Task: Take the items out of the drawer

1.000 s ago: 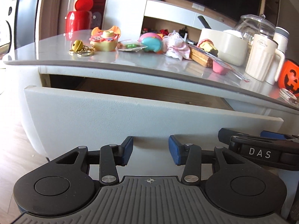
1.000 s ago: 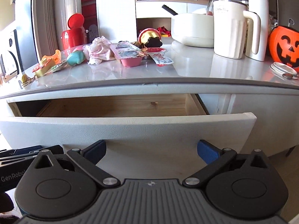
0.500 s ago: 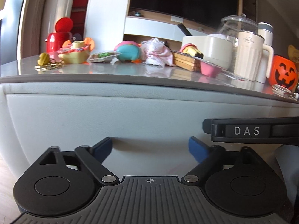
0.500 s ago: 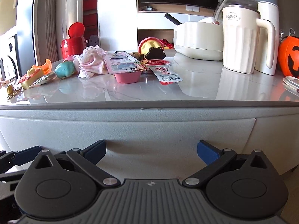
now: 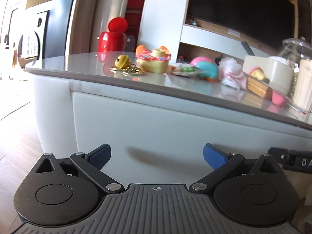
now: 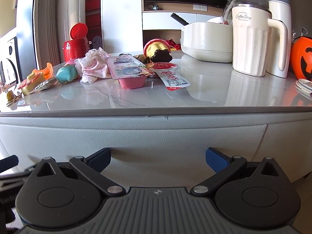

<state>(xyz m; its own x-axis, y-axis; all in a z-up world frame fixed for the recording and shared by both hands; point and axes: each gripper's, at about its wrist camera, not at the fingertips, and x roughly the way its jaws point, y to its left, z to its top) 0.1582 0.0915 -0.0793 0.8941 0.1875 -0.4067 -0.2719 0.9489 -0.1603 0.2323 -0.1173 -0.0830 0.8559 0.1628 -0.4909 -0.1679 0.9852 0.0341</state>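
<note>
Before the shut drawer front [image 6: 136,138], both claws [image 5: 157,156] [image 6: 158,159] agape.

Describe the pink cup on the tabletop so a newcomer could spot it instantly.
On the grey tabletop, look just right of the frilly pink cloth. The pink cup is a shallow plastic tub whose printed foil lid overhangs its rim, unlike its neighbours.
</note>
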